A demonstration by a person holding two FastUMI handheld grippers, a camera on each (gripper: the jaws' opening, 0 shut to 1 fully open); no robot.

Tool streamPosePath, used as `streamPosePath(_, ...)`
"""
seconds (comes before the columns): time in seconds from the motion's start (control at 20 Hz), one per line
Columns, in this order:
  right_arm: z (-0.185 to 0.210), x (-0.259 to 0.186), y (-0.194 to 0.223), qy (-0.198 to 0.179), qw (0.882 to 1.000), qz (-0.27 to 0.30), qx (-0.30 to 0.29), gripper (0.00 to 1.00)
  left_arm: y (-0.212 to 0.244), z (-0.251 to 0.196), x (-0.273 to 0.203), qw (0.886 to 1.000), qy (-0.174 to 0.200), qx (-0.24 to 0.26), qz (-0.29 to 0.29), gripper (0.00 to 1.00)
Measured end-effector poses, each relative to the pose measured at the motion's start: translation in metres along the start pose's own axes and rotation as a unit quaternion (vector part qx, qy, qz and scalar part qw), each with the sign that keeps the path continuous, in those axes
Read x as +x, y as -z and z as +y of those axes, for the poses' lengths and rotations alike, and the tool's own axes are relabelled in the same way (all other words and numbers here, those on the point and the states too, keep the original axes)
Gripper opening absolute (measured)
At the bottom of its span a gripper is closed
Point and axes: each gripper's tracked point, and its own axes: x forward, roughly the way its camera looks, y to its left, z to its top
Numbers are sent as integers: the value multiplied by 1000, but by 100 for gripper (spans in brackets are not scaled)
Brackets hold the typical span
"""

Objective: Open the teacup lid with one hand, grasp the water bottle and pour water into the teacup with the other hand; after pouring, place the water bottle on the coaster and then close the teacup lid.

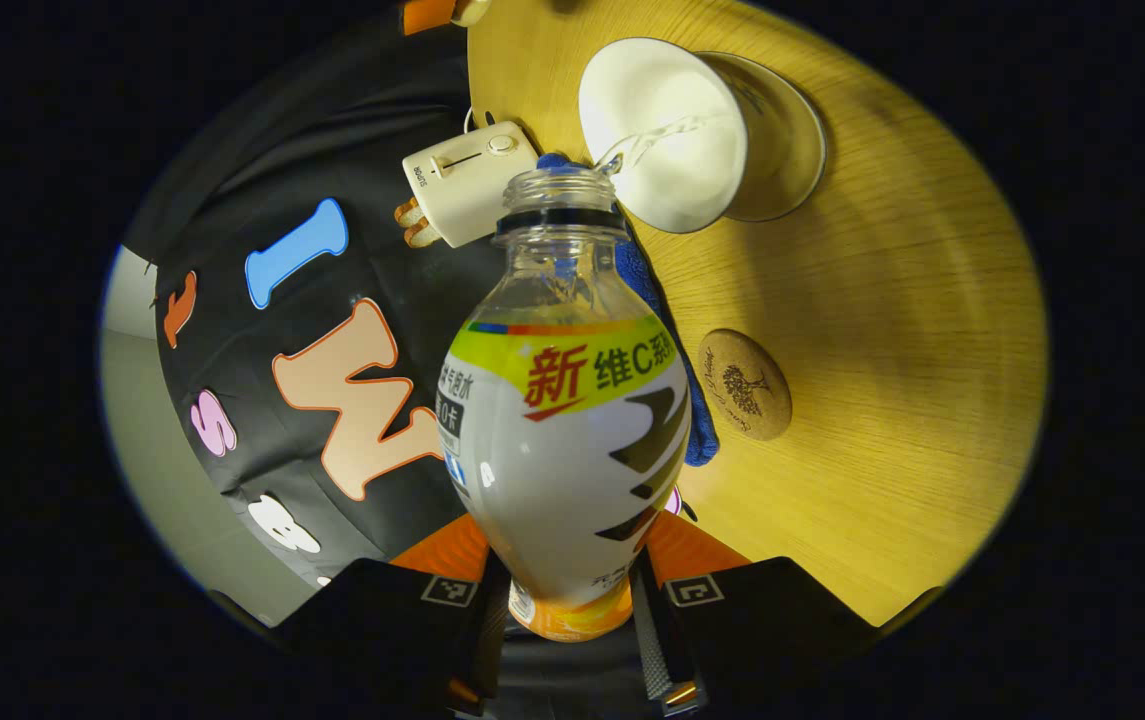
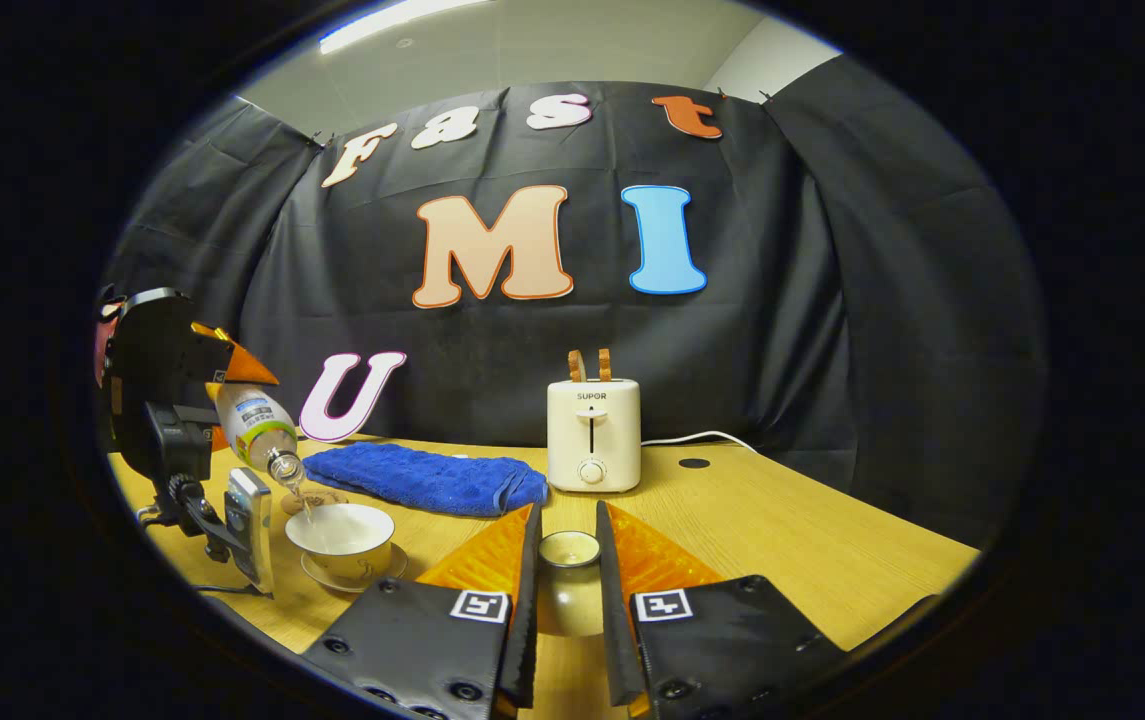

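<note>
My left gripper (image 1: pixel 569 590) is shut on a clear water bottle (image 1: pixel 567 440) with a white and yellow-green label. The uncapped bottle is tipped toward the white teacup (image 1: pixel 667 130) on its saucer (image 1: pixel 792 150), and a thin stream of water runs from its mouth into the cup. A round cork coaster (image 1: pixel 744 385) lies bare on the wooden table, nearer than the cup. In the right gripper view, my right gripper (image 2: pixel 567 540) is shut on the cream teacup lid (image 2: pixel 570 590), held above the table. Far left there, the left gripper (image 2: pixel 222 400) tilts the bottle (image 2: pixel 257 425) over the teacup (image 2: pixel 340 535).
A white toaster (image 2: pixel 592 435) with bread in its slots stands at the back of the wooden table (image 2: pixel 782 540), its cord running right. A folded blue towel (image 2: pixel 422 478) lies between toaster and teacup. The black cloth wall closes the back.
</note>
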Motion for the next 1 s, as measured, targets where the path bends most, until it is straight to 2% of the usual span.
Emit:
streamPosePath(0.25, 0, 0, 0, 0, 1000, 0, 0, 31, 2, 10, -1, 1000, 0, 27, 5, 53)
streamPosePath(0.75, 1, 1, 0, -1, 1000, 0, 0, 31, 0, -2, 4, 1000, 13, 19, 1, 53)
streamPosePath(0.85, 0, 1, 1, -1, 1000, 0, 0, 31, -1, -14, 5, 1000, 24, -11, -7, 53)
streamPosePath(1.0, 1, 0, 1, -1, 1000, 0, 0, 31, -10, -34, 3, 994, 41, -99, -28, 52)
